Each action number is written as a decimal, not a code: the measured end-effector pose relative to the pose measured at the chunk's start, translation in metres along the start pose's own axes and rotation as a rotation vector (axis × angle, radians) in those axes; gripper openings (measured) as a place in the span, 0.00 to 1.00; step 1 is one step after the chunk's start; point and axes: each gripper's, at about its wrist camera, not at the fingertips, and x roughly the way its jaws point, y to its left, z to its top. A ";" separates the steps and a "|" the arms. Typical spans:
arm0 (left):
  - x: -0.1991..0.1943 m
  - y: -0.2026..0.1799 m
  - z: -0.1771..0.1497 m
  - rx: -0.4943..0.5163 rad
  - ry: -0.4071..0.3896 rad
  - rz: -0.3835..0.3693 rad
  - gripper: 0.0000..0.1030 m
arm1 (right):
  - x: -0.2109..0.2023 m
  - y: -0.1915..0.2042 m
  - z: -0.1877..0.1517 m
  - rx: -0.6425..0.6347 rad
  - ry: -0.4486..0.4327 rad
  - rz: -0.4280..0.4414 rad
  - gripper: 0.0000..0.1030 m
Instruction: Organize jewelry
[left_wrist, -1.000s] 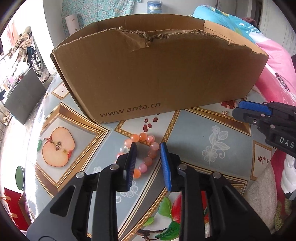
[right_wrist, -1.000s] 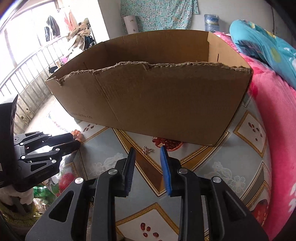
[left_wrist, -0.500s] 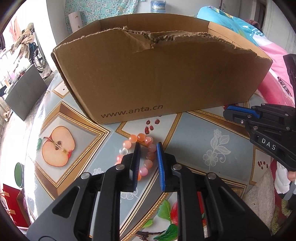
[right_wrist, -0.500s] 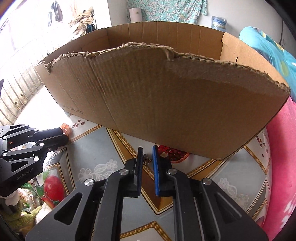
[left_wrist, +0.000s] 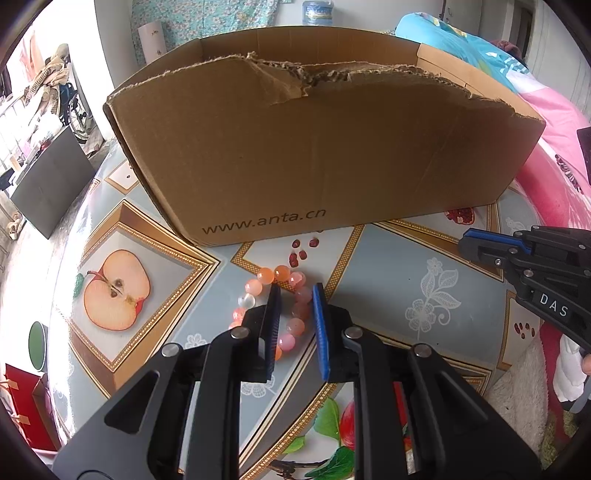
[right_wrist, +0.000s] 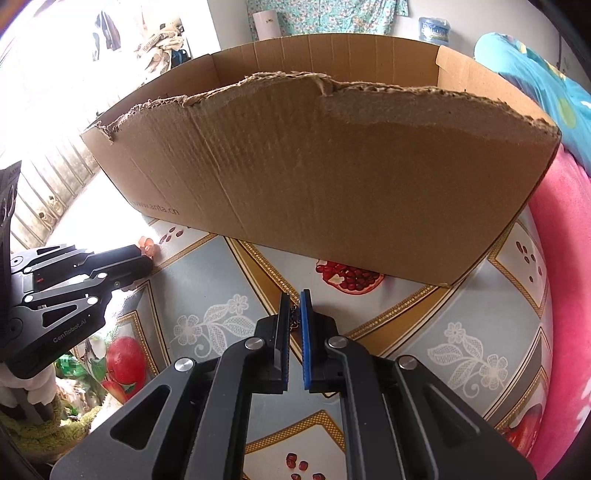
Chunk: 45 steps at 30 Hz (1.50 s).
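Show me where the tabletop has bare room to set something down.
Free: the table between the bracelet and the right gripper, and the apple print left of the bracelet. Crowded: the strip before the box, where the left gripper grips the bracelet and the right pinches a small chain.

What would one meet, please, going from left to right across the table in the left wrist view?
Printed apple → bead bracelet, with the left gripper closed on its right side → white flower print → right gripper.
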 end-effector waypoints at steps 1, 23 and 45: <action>0.000 0.000 0.000 0.000 0.000 0.000 0.16 | 0.000 -0.002 0.000 0.006 0.002 0.003 0.05; -0.033 0.010 -0.026 0.021 -0.105 -0.217 0.22 | -0.029 -0.038 -0.024 0.148 -0.022 0.038 0.07; -0.014 -0.007 -0.020 0.064 -0.018 -0.159 0.21 | -0.019 -0.013 -0.022 0.042 -0.013 0.020 0.22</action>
